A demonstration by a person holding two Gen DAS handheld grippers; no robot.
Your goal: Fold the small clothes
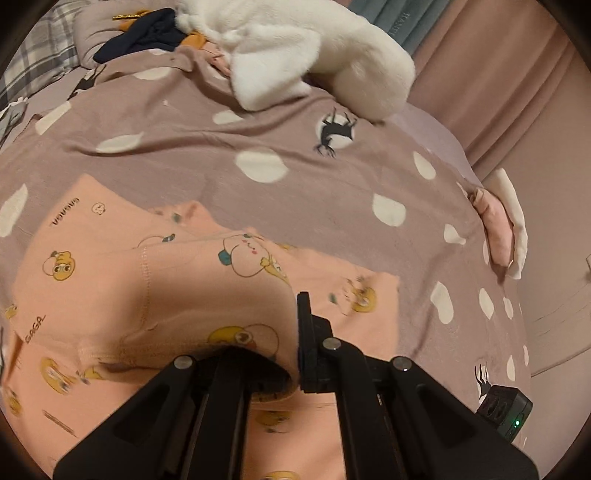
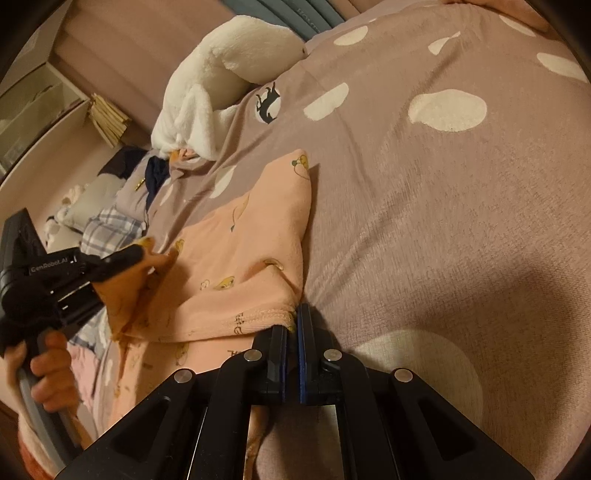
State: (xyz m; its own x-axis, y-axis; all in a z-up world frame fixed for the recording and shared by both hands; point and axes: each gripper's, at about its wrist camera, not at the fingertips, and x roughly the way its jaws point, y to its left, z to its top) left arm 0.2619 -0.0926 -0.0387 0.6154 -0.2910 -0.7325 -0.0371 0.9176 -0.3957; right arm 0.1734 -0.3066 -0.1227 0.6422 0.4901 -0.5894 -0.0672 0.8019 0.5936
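A small pink garment (image 1: 110,288) printed with yellow cartoon figures lies partly spread on the mauve bedcover (image 1: 314,199). My left gripper (image 1: 292,308) is shut on a lifted fold of it; the cloth drapes over and hides one finger. In the right wrist view the same garment (image 2: 240,251) stretches between both grippers. My right gripper (image 2: 293,319) is shut on its stitched hem. The left gripper (image 2: 129,258) pinches the far corner at the left of that view, with a person's hand (image 2: 48,369) around its handle.
A white plush toy (image 1: 295,55) and dark navy clothes (image 1: 147,33) lie at the far side of the bed. A folded pink and white cloth (image 1: 502,229) sits at the bed's edge, near a black device with a green light (image 1: 506,410). Plaid bedding (image 2: 110,225) lies beyond.
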